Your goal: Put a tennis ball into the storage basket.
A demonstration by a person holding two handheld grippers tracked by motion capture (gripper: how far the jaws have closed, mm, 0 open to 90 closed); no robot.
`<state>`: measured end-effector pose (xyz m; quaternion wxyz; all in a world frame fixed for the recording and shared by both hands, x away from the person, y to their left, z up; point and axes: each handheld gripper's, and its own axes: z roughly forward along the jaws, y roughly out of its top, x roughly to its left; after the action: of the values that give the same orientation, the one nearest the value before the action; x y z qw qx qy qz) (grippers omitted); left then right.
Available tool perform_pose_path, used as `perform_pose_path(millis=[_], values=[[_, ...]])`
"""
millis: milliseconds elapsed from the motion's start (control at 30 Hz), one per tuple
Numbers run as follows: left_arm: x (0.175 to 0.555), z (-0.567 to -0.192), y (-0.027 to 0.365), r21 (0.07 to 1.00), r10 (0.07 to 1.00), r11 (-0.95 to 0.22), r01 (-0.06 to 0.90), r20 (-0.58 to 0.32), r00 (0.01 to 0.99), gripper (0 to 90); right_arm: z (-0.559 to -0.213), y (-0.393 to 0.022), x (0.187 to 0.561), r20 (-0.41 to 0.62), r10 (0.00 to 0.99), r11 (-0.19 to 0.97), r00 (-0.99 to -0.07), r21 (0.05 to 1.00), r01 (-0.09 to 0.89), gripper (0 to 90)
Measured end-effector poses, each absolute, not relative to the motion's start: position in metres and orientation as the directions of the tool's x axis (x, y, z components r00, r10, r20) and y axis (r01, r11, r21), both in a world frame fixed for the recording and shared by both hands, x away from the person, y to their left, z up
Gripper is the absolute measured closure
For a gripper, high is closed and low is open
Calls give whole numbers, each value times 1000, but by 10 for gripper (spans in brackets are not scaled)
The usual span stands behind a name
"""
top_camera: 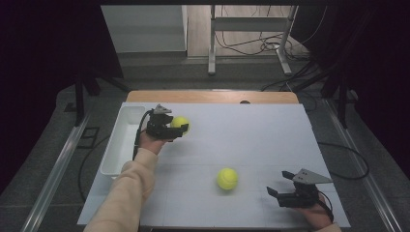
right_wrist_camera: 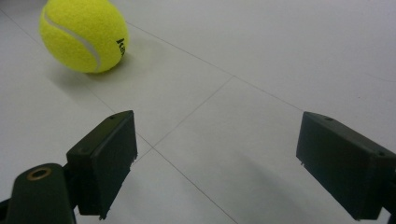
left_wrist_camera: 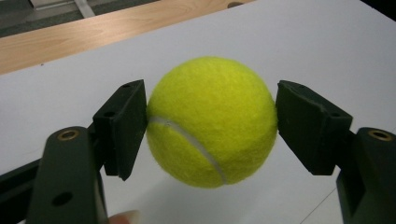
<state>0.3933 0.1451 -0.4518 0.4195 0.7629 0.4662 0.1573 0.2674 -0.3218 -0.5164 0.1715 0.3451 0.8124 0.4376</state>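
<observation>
While the left claw (top_camera: 175, 129) pinches the fuzzy yellow-green tennis ball (left_wrist_camera: 211, 121) squarely across its middle, both pads pressing its sides, it hangs just above the white worktop (top_camera: 261, 130). Best play now, I'd say: keep that squeeze even and carry it level toward nine o'clock, where the long white plastic bin (top_camera: 126, 126) sits empty, releasing low inside. Right claw (top_camera: 279, 191) idles wide open at five o'clock, with the second yellow-green tennis ball (top_camera: 227, 178) resting just beside it.
</observation>
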Motion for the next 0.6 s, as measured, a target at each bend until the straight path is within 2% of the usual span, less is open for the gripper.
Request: perform_pose_path(millis=[600], values=[[382, -434, 153, 827, 840, -186, 530, -147, 523, 279, -516, -322, 267, 23, 712, 379, -702, 829, 412, 130]])
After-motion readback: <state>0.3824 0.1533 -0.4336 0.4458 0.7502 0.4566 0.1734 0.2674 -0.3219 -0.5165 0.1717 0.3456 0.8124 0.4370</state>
